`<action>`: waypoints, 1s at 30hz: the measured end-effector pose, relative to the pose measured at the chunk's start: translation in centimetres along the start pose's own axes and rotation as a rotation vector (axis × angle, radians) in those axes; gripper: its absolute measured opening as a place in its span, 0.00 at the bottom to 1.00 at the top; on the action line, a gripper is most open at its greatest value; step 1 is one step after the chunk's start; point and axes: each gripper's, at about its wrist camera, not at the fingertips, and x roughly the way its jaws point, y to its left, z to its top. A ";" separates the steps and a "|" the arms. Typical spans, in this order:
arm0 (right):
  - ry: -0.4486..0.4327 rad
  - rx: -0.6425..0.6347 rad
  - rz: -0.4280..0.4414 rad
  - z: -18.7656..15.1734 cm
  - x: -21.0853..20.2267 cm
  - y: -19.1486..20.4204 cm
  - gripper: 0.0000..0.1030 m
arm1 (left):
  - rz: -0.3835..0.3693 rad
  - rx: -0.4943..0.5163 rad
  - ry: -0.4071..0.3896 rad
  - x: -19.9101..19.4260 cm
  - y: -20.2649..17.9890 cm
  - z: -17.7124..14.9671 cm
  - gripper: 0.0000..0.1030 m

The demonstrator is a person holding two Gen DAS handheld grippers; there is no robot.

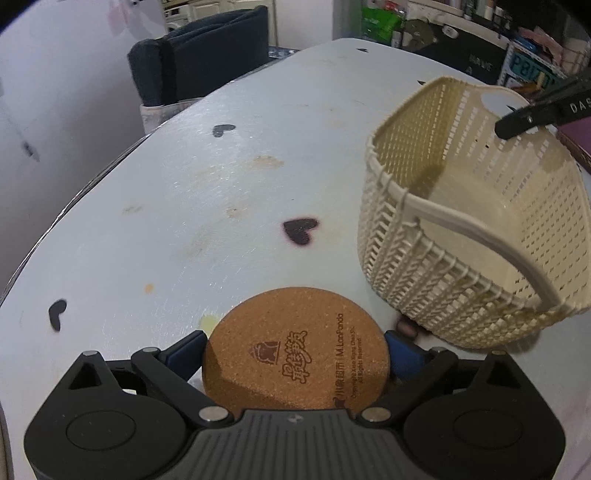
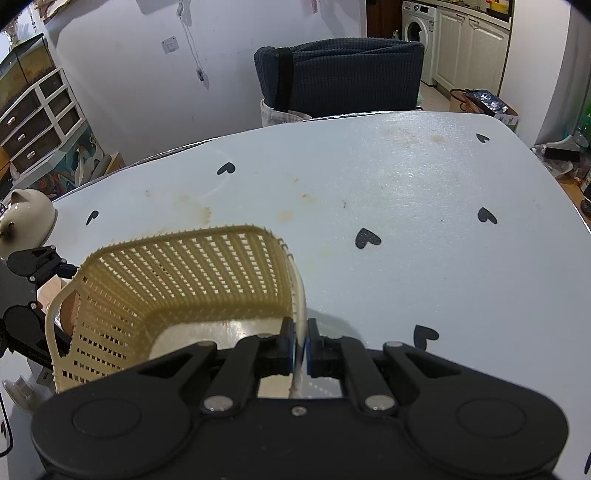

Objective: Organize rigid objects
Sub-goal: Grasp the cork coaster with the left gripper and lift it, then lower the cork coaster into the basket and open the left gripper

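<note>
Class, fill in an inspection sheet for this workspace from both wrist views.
Surface: pale table with black hearts and brownish stains.
Job's things: cork coaster; cream woven basket, nothing seen inside.
Clutter: white ceramic pot at the table edge.
Grippers: left gripper pads against the coaster's edges; right gripper shut on the basket rim.
Cables: cord hanging on the wall.
Surroundings: dark chair, washing machine, drawers.
</note>
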 end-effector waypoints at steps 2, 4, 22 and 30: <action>0.002 -0.002 0.006 -0.1 0.0 0.0 0.06 | 0.014 -0.032 -0.012 -0.7 -0.1 -0.4 0.96; 0.000 -0.003 0.007 -0.1 0.0 0.0 0.06 | 0.032 -0.083 -0.028 -1.5 -0.1 -0.7 0.96; 0.009 -0.035 0.038 0.1 0.2 -0.2 0.06 | 0.128 -0.503 -0.299 -12.5 -4.8 -0.9 0.96; 0.006 -0.044 0.068 0.1 0.3 -0.5 0.06 | 0.007 -0.601 -0.333 -11.3 -8.4 4.4 0.96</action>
